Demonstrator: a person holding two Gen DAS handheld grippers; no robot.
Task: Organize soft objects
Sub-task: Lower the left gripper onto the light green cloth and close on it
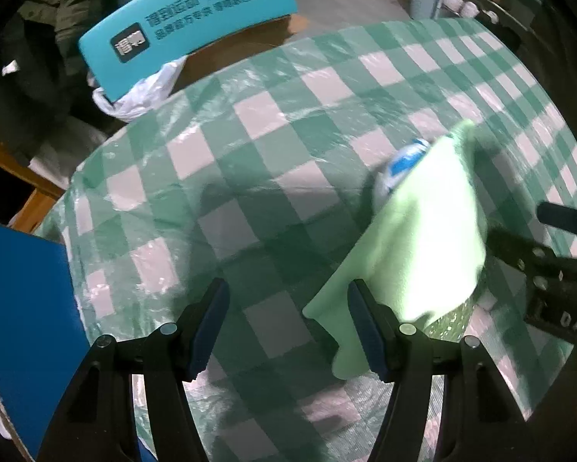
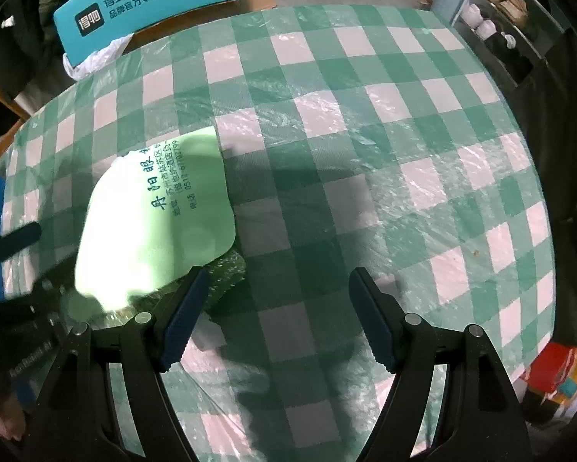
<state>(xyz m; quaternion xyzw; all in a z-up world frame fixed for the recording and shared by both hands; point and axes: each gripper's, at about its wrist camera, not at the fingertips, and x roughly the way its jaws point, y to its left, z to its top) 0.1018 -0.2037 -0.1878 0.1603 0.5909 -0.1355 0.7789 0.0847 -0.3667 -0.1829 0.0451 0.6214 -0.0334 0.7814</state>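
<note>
Left gripper: jaws spread wide, nothing between the blue pads; it hangs over the checkered table.
Right gripper: jaws likewise spread, nothing pinched, bare tablecloth showing in the gap.
Green cloth: pale green and soft, it lies on the table just beside the left gripper's right finger, at about 1 o'clock from those tongs; its near corner drops behind that finger. In the left view it is blurred.
Green cloth, from the right side: sits at about 10 o'clock from the right gripper, its lower edge just beside the left finger; dark printed characters run along one edge.
Ball: blue and white, partly tucked under the far edge of the cloth, at 1 o'clock beyond it.
Crinkly wrap: a greenish, bubbly clear sheet peeks out under the cloth's near edge, touching the right gripper's left finger.
Table: green and white checks under a clear plastic cover.
Teal sign: stands past the table's far edge at 11 o'clock.
Shelf: at 2 o'clock, holding white and tan shoes.
</note>
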